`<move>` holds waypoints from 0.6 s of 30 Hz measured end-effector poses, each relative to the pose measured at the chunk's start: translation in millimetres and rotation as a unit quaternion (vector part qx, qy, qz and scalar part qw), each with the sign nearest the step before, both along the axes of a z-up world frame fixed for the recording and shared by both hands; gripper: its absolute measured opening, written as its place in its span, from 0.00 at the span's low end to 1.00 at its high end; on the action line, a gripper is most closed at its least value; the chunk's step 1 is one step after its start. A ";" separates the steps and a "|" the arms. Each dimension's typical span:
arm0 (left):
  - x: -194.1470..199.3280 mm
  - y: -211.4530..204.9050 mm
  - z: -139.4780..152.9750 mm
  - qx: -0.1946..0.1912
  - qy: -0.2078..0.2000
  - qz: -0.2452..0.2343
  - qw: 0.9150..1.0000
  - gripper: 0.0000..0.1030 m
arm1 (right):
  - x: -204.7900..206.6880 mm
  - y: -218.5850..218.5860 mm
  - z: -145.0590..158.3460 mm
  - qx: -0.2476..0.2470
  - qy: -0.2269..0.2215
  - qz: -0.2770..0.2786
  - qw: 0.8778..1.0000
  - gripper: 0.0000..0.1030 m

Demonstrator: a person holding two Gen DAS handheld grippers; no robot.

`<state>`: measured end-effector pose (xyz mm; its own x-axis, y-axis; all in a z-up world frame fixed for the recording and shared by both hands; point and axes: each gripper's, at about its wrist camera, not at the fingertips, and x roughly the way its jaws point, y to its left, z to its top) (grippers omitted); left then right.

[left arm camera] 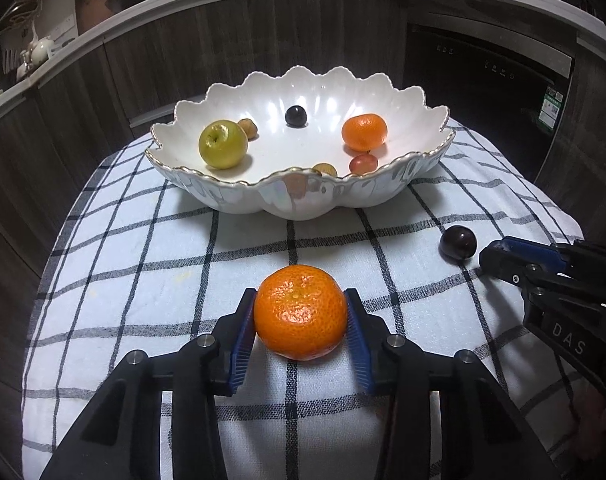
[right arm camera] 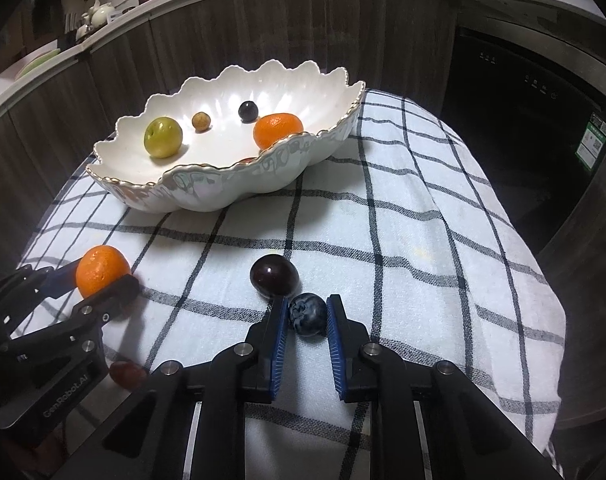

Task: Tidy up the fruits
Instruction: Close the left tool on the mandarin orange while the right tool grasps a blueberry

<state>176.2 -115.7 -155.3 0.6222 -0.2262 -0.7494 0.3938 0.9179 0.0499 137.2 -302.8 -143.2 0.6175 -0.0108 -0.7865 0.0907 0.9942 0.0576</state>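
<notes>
Two hand-held grippers take fruit at once off a surface draped in a white cloth with black checks (left arm camera: 151, 264), in front of a scalloped white ceramic bowl with a gilt rim (left arm camera: 239, 196). The left gripper (left arm camera: 301, 316) has its jaws clenched on a round orange mandarin (left arm camera: 301, 312), which sits on the cloth just in front of the bowl. The right gripper (right arm camera: 307, 316), further to the bowl's right, has its jaws clamped on a small dusky-blue round fruit (right arm camera: 308, 314); a glossy dark purple plum (right arm camera: 274, 276) lies loose just beside it, on the bowl's side.

Inside the bowl rest a yellow-green apple (left arm camera: 223, 144), a second mandarin (left arm camera: 364, 132), one dark fruit and a few small ones.

The step in hand appears to be the pickup. Each piece must next be lifted clear of the scalloped rim and released gently over a bare part of the bowl, the right gripper taking care not to nudge the plum.
</notes>
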 end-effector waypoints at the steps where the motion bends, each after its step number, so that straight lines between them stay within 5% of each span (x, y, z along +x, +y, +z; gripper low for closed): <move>1: -1.0 0.4 1.7 0.000 -0.002 0.000 1.000 0.40 | -0.4 -0.1 1.2 0.000 -0.001 0.000 1.000 0.20; 18: -14.5 5.7 32.1 -0.006 -0.033 0.003 0.999 0.40 | -12.9 3.1 33.9 -0.007 -0.038 -0.001 0.999 0.20</move>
